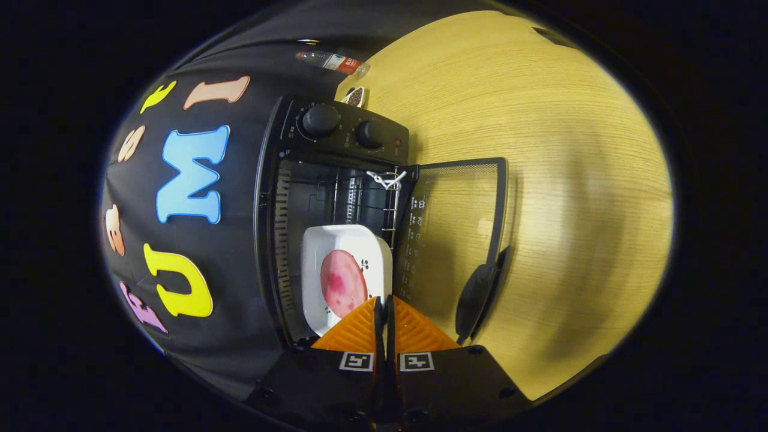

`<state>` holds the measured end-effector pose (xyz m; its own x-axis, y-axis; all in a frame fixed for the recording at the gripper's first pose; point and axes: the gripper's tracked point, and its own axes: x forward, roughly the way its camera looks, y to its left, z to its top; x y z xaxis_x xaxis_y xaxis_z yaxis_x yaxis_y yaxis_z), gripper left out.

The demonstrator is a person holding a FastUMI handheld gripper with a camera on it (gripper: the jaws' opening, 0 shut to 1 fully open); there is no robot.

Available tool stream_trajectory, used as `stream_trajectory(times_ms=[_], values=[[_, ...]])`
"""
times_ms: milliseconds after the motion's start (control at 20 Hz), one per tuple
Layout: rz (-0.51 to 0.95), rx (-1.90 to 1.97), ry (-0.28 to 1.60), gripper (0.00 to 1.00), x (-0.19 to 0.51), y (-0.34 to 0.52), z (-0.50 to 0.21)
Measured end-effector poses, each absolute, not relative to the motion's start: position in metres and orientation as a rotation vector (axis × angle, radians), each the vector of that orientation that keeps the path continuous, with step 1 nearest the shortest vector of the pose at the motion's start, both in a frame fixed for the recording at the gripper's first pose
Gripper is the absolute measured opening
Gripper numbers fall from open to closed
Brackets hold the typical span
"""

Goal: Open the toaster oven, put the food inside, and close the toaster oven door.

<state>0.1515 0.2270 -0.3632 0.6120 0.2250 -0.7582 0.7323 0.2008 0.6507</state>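
The toaster oven (336,198) stands on the wooden worktop (540,120) against the booth's black wall, its glass door (456,234) swung fully open with the dark handle (477,294) at its far edge. A white square dish (342,252) carrying a pink round slice of food (342,283) sits in the oven's mouth — just ahead of the gripper (383,303), whose fingers are pressed together at the dish's near rim, though whether they pinch it I cannot tell. Two knobs (321,120) top the control panel; beyond lies a plastic bottle (330,61).
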Motion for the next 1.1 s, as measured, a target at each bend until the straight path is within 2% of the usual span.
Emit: stream_trajectory(times_ms=[600, 750, 850, 900, 1100], values=[[-0.546, 1.344, 0.842, 0.02, 0.196, 0.236, -0.397], [-0.535, 1.360, 0.824, 0.04, 0.200, 0.236, -0.396], [-0.520, 1.365, 0.813, 0.11, 0.203, 0.235, -0.392], [-0.514, 1.362, 0.812, 0.16, 0.202, 0.235, -0.388], [-0.448, 1.322, 0.810, 0.77, 0.194, 0.239, -0.372]])
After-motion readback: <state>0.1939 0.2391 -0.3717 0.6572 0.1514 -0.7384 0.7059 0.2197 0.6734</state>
